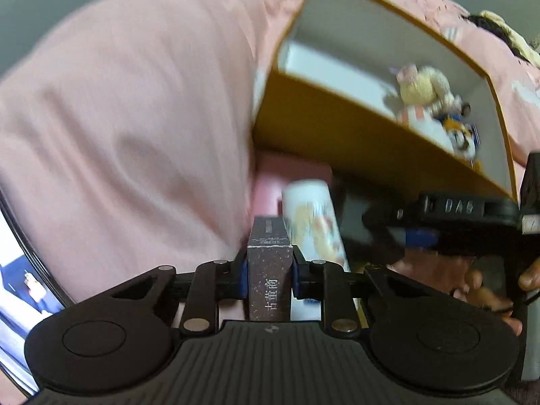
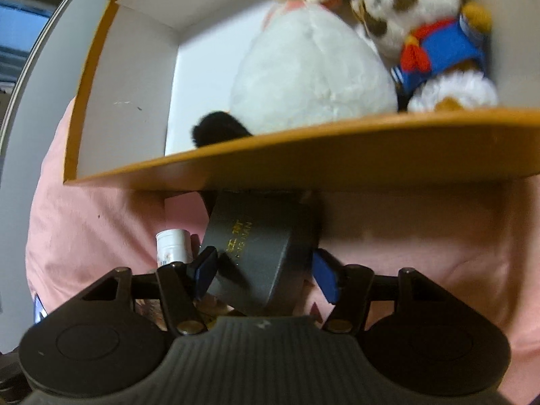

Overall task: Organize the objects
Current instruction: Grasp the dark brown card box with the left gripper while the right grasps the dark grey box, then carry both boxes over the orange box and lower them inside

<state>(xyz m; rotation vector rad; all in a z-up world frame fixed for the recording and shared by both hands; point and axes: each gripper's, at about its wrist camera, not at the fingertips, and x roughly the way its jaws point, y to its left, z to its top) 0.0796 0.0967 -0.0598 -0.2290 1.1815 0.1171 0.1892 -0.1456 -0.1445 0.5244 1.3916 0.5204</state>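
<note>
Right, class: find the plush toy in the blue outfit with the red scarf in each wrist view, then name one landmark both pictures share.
Left wrist view: plush toy in blue lies at right, small, inside the orange box, near its lower wall.
Right wrist view: plush toy in blue sits top right, large, beside a white plush.
Shared landmark: the orange box.

My left gripper (image 1: 269, 278) was filled by a brown book (image 1: 270, 270), white tube (image 1: 315, 226) crowding its right side, orange box (image 2: 303, 155) wall blocked ahead of my right gripper (image 2: 265, 271), plush toys (image 2: 314, 67) filled the box's right half, its left half lay free.
</note>
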